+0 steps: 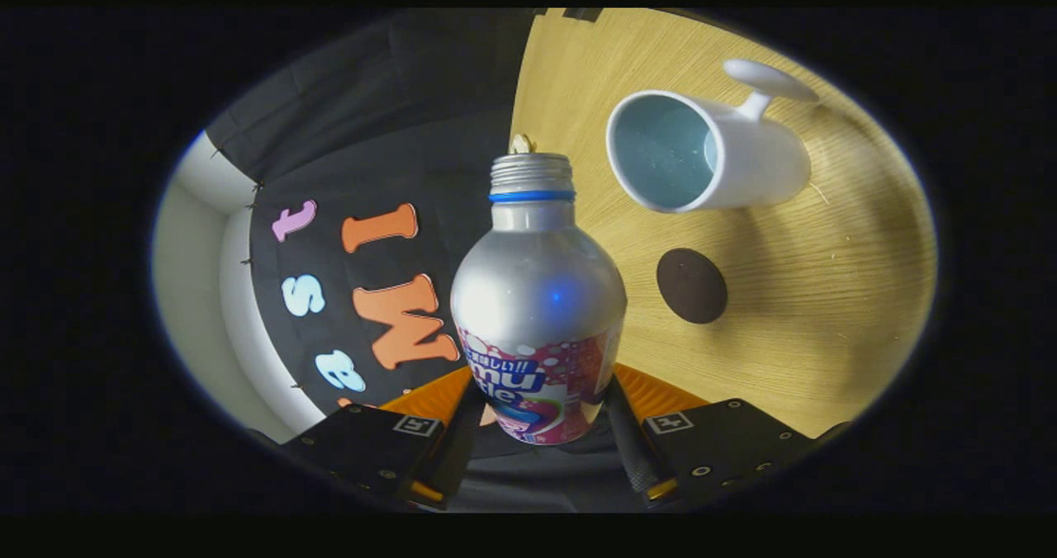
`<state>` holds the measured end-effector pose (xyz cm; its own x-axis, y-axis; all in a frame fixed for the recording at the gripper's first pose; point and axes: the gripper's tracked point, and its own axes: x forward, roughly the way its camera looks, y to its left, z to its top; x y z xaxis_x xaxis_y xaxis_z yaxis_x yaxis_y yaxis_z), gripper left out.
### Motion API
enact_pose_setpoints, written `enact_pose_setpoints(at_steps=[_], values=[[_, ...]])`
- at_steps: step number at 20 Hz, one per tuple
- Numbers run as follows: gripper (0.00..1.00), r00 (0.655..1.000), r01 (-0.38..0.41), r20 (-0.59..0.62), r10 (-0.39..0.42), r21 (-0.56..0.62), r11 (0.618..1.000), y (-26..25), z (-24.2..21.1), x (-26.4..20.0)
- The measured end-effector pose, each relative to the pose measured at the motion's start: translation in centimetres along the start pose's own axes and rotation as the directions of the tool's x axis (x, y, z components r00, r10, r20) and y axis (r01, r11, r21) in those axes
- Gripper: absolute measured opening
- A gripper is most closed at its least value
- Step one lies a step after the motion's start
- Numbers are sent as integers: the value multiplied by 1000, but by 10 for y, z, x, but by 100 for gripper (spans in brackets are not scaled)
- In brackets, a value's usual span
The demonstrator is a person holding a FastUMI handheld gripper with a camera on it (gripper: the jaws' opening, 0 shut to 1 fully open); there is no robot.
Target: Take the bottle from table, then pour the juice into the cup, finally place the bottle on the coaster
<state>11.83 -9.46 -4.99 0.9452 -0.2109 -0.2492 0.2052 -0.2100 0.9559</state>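
Pinched between the two fingers of the claw [538, 422]: the bottle [537, 294], held low on its labelled body, both fingers pressing its sides. Silver shoulder and uncapped threaded neck pointing away from the claw, long axis running straight ahead along the fingers. Beyond and to the right of the neck, the white cup [702, 152], standing on the wooden table [826, 294], its open mouth facing the camera, handle on the far side. Mouth of the bottle near the cup's rim yet apart from it, off to its left, not over the opening. Closer to the fingers than the cup, just right of the bottle's shoulder, the dark round coaster [691, 286], bare. Judging by this, pouring not yet begun; next move likely a shift rightward over the cup.
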Motion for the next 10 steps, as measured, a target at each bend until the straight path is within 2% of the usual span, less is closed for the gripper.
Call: enact_pose_setpoints(at_steps=[3, 7, 10], values=[[75, 1000, -1, 3, 1, 54, 999, 7, 1, -2], [76, 1000, 19, -1, -19, 42, 999, 6, 0, -3], [75, 1000, 7, -9, -7, 75, 997, 11, -3, 1]])
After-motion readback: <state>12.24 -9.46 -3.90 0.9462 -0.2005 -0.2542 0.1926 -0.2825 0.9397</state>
